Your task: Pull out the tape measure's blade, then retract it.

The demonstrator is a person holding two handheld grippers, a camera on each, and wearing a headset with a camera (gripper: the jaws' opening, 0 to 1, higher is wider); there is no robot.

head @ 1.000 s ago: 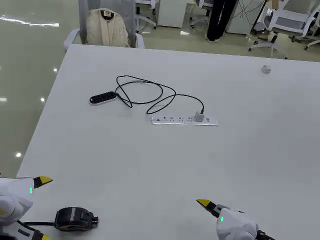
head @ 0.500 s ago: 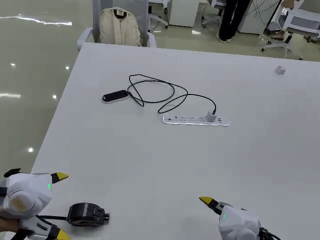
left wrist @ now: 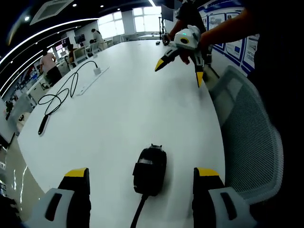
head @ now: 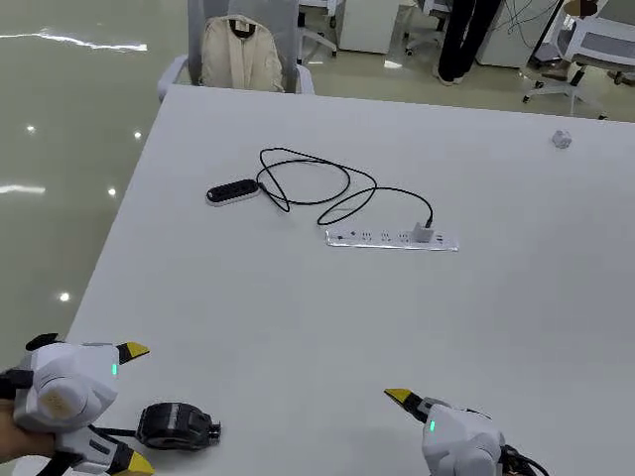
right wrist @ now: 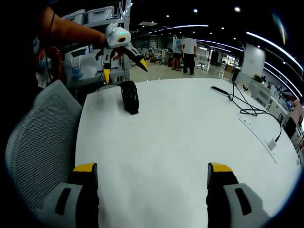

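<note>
Two tools, both spread wide and both empty, hover over the near edge of the white tabletop (head: pixel 327 327). The left tool (head: pixel 137 405) has its yellow-tipped jaws on either side of the black tape measure (left wrist: pixel 150 170), which lies near the tabletop's left corner and is touched by neither jaw. A thin black cord (left wrist: pixel 140 211) trails from its case back toward that tool. The right tool (right wrist: pixel 152 167) hangs well apart to the right.

The step in hand looks like securing the case. Doing it well probably means closing the left tool squarely across the case, clear of the cord, so it cannot twist. The far end, where a small tab (left wrist: pixel 153 145) seems to sit, should be left exposed. The right tool should come in low and pinch only that tab. The power strip (head: pixel 392 239) and its cable (head: pixel 308 183) lie well away and should not obstruct.
</note>
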